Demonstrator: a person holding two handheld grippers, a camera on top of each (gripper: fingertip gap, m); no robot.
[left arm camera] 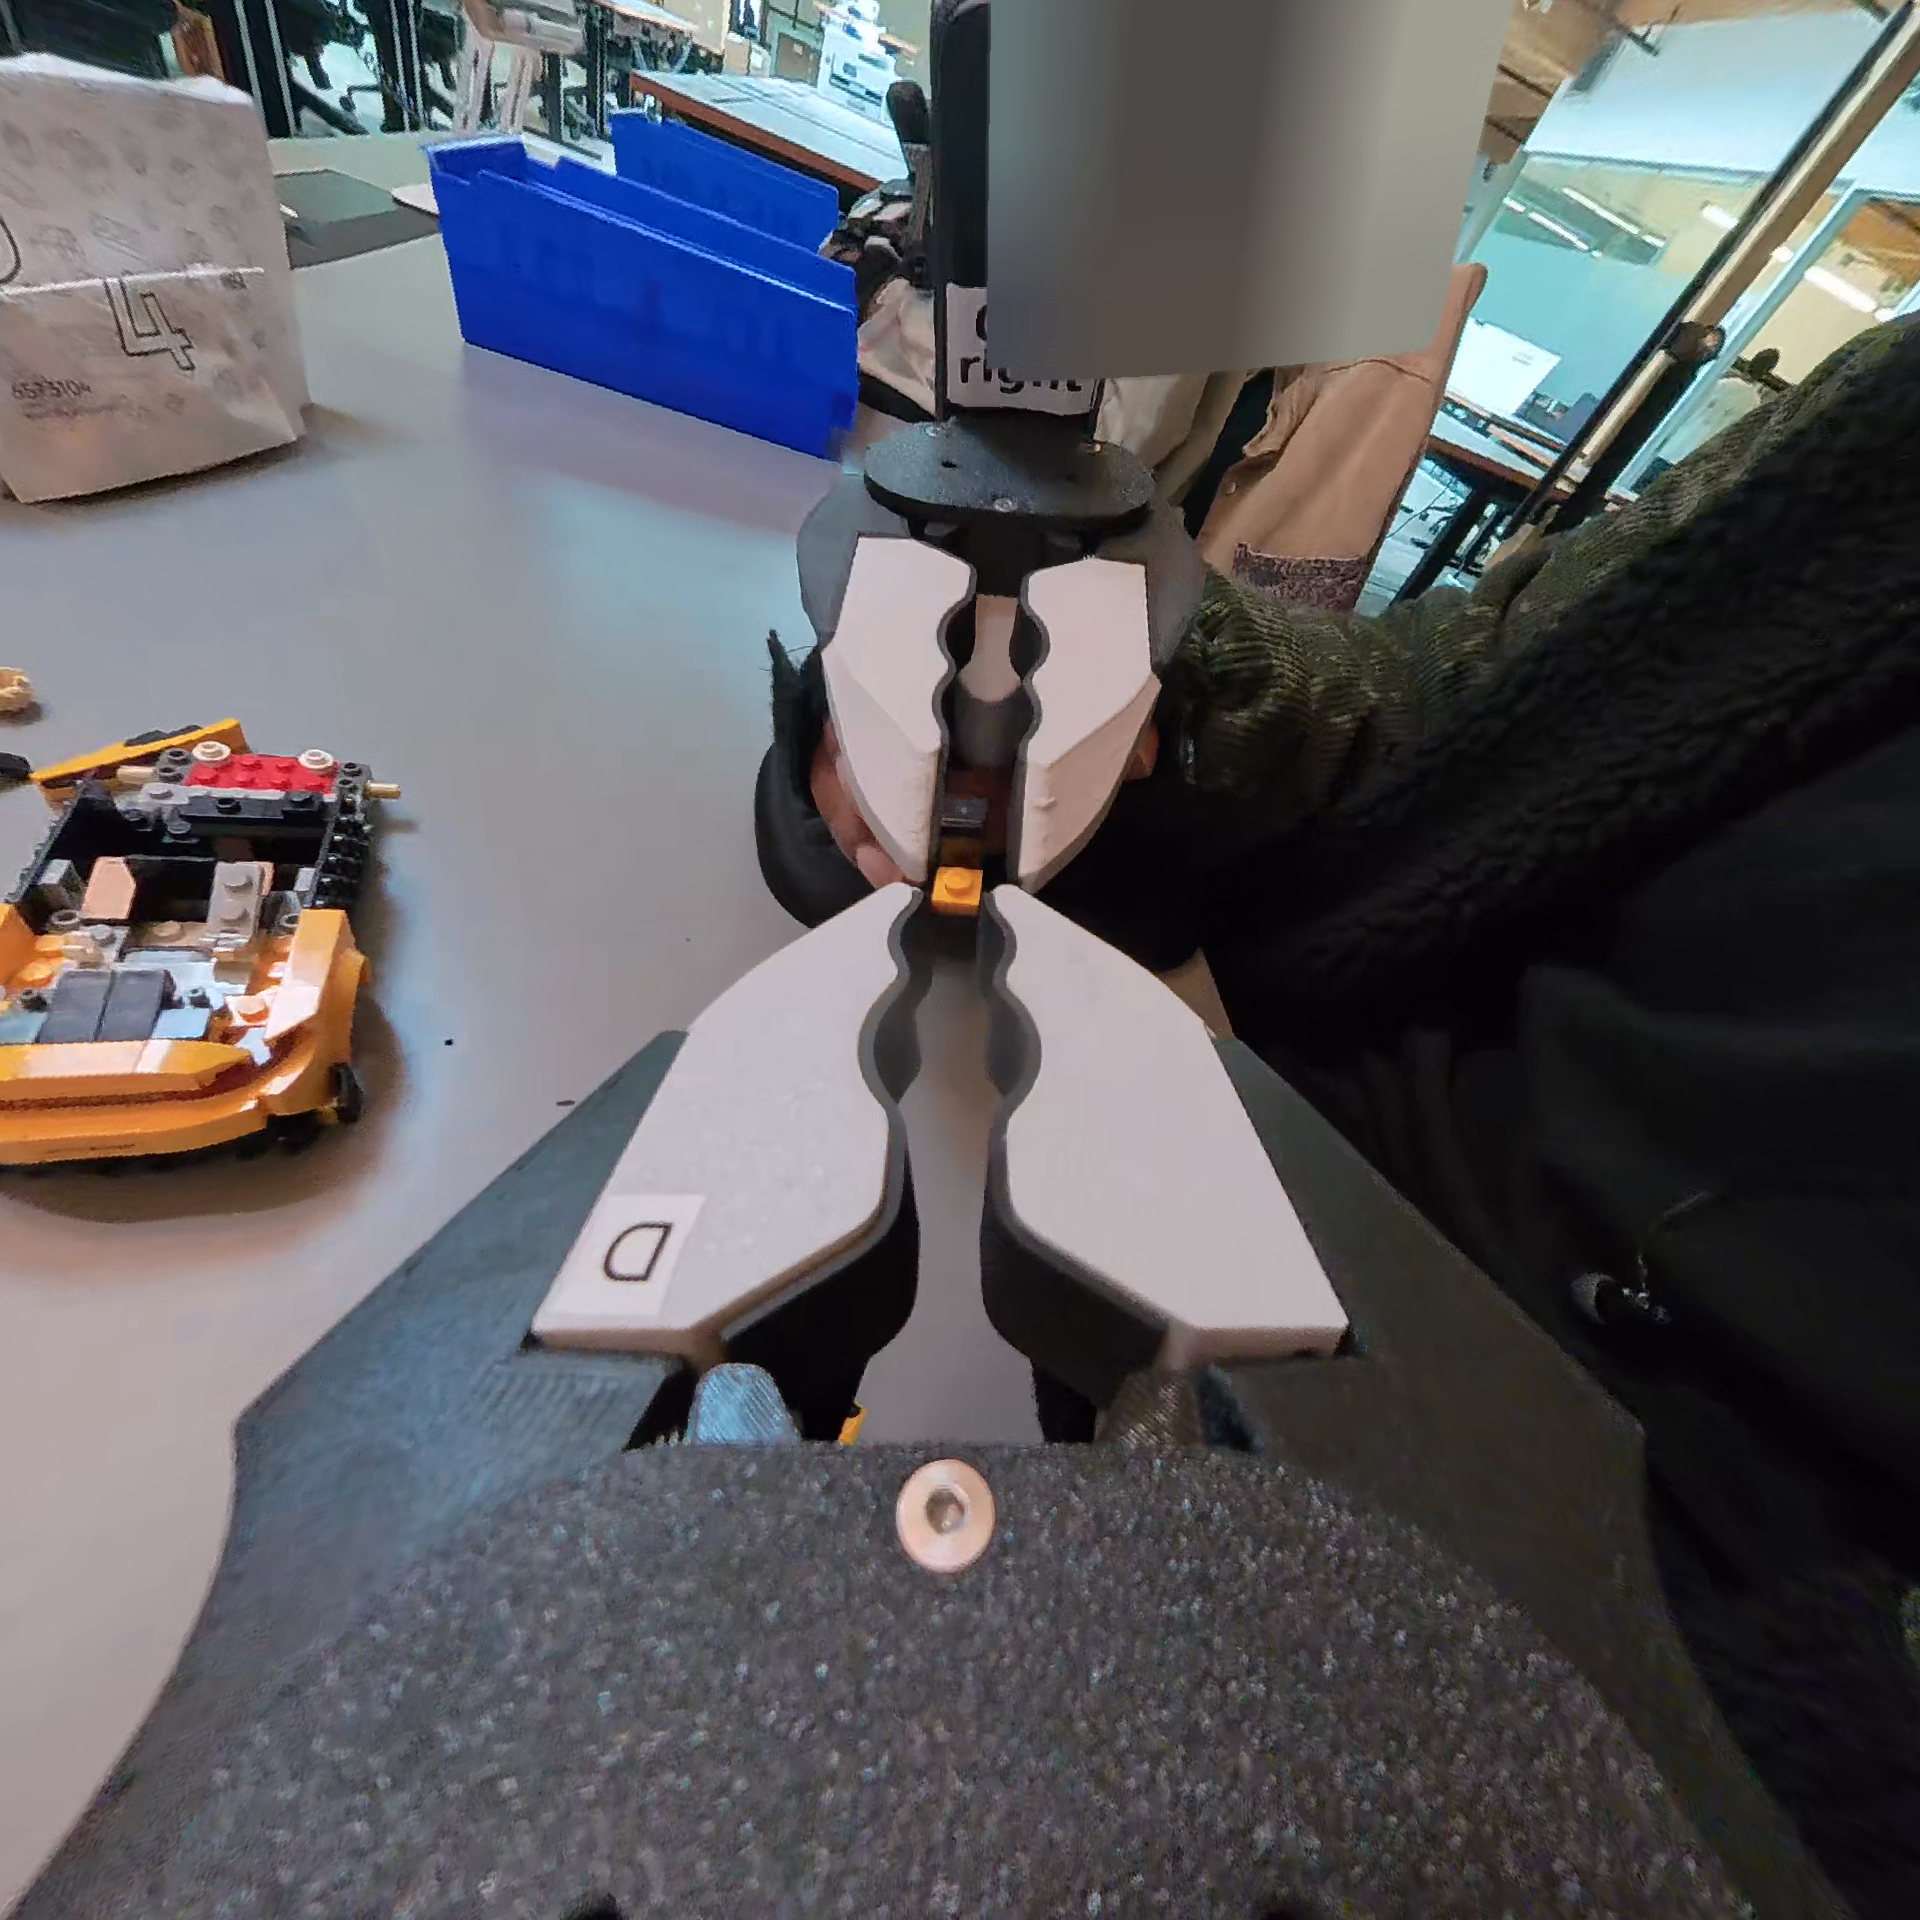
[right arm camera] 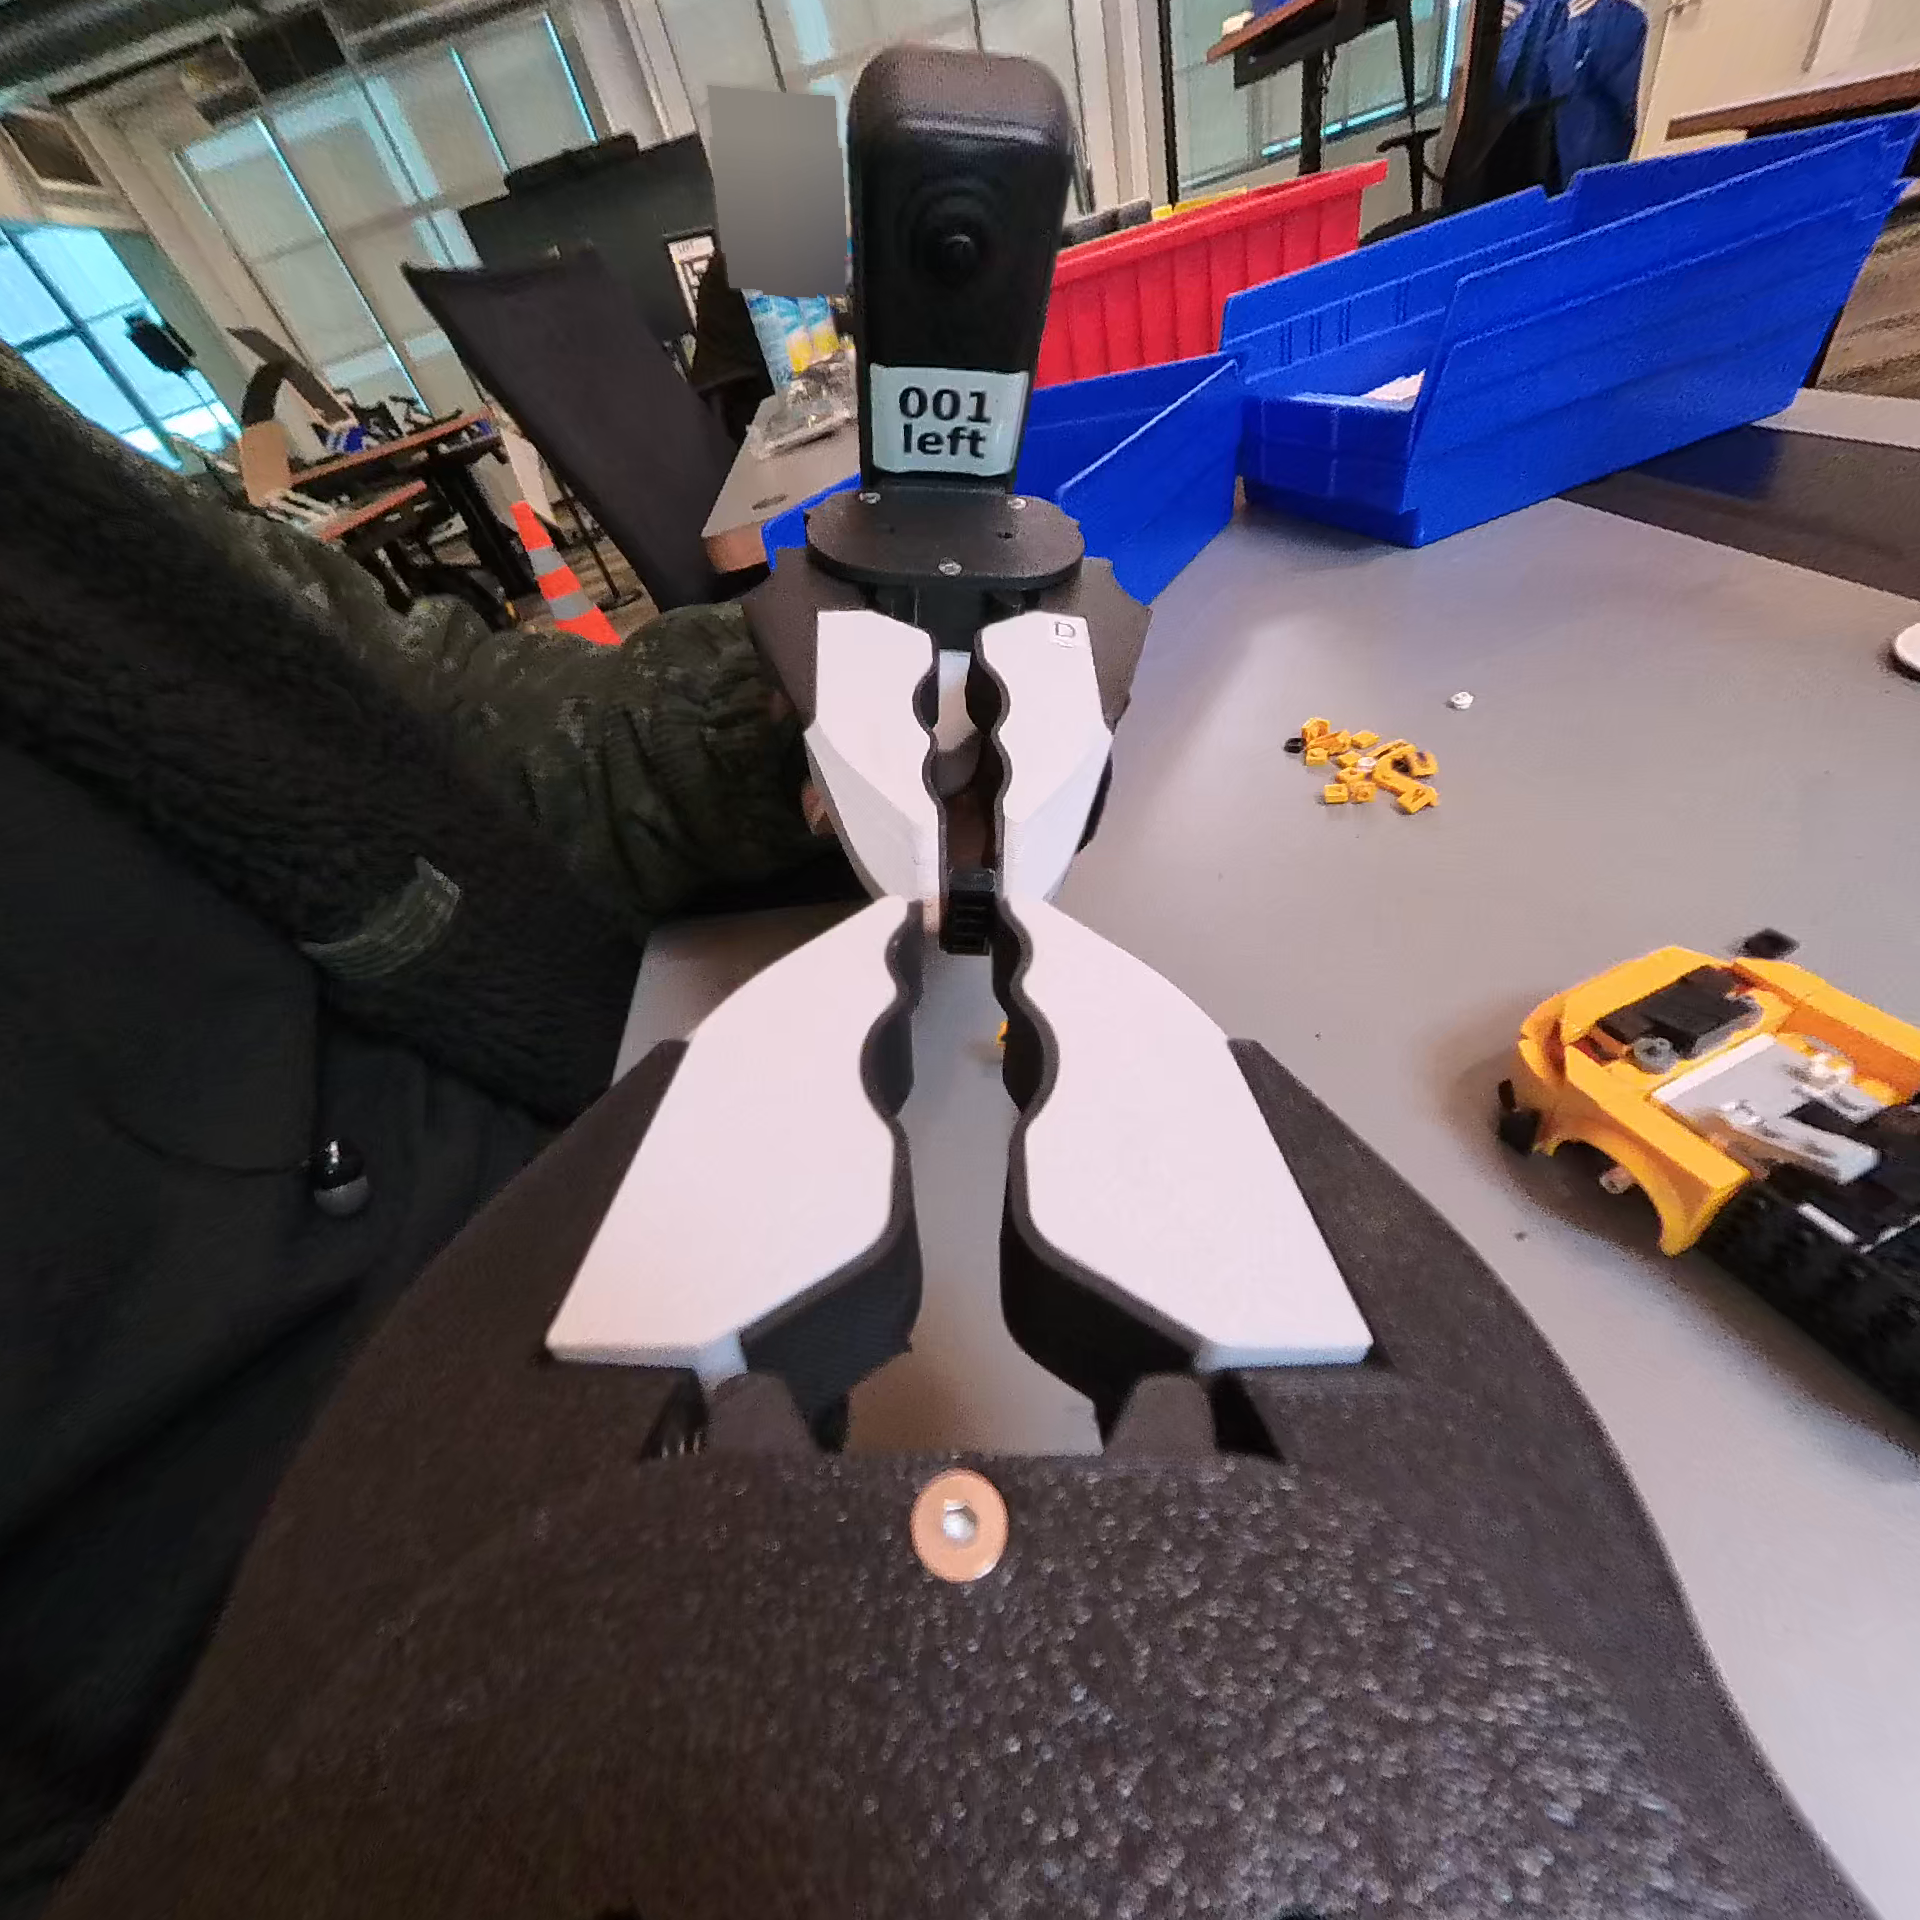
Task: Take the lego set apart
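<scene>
My two grippers meet tip to tip above the grey table (left arm camera: 582, 644). My left gripper (left arm camera: 951, 906) is shut on the orange end of a small lego piece (left arm camera: 956, 891). My right gripper (right arm camera: 961, 920) is shut on the black end of that piece (right arm camera: 964, 914). In the left wrist view the right gripper (left arm camera: 961, 831) faces me; in the right wrist view the left gripper (right arm camera: 968, 883) faces me. The partly stripped orange and black lego car (left arm camera: 177, 956) lies on the table to the left, and it also shows in the right wrist view (right arm camera: 1745, 1101) at the right.
A heap of small yellow loose pieces (right arm camera: 1366, 769) lies on the table. Blue bins (right arm camera: 1558, 395) and a red bin (right arm camera: 1195, 270) stand at the far side. A white paper bag (left arm camera: 135, 270) stands at the far left. Dark sleeves (left arm camera: 1507, 727) hold both grippers. Left and right tips are no more than a few centimetres apart.
</scene>
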